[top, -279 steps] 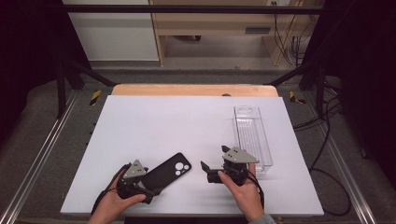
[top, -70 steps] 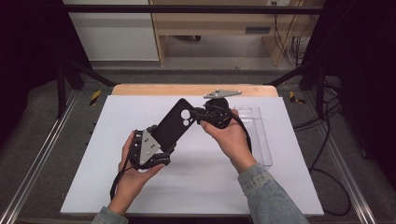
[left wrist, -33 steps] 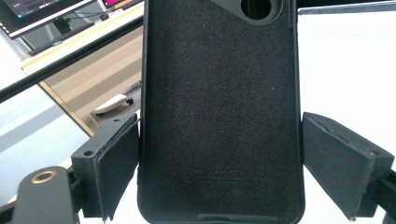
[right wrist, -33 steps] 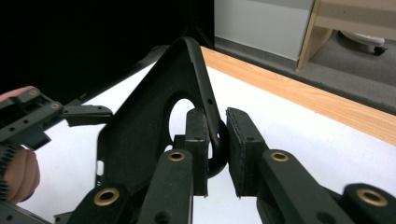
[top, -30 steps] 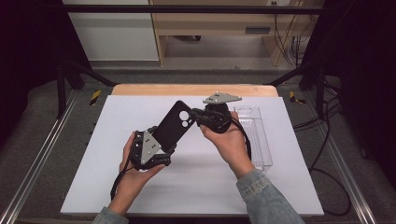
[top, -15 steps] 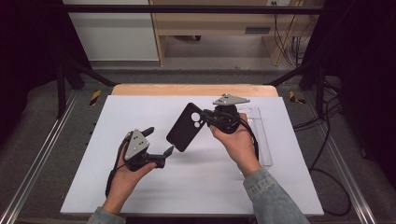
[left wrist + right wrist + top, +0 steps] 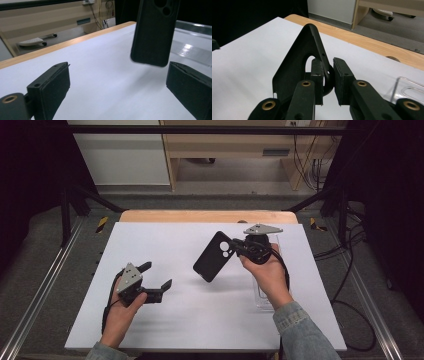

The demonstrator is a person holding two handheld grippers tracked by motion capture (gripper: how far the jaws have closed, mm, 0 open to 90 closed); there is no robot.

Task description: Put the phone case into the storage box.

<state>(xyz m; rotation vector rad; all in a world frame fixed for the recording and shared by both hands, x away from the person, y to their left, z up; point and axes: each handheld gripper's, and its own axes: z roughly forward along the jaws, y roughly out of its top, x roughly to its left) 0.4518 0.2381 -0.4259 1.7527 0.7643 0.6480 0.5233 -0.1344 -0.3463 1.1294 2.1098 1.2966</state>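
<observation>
- The right gripper [image 7: 239, 251] grasps a black phone case [image 7: 214, 256] by the end with the camera cut-outs, holding it in the air above the white table [image 7: 165, 240], right of centre.
- In the right gripper view the jaws pinch the case [image 7: 294, 67] at the rim of a camera opening, one jaw inside the shell and one outside.
- The case tilts, its free end pointing down and to the near left; its shadow lies on the table below.
- The left gripper [image 7: 156, 275] is released, jaws spread wide with nothing between them, low over the near left part of the table.
- It stands well apart from the case, to the case's near left.
- In the left gripper view the case [image 7: 153, 32] hangs beyond the open jaws, clear of the table [image 7: 100, 75].
- A clear plastic tray [image 7: 260, 297] lies on the right side of the table, partly under the right hand [image 7: 267, 272].
- A wooden strip [image 7: 200, 216] runs along the far edge of the table.
</observation>
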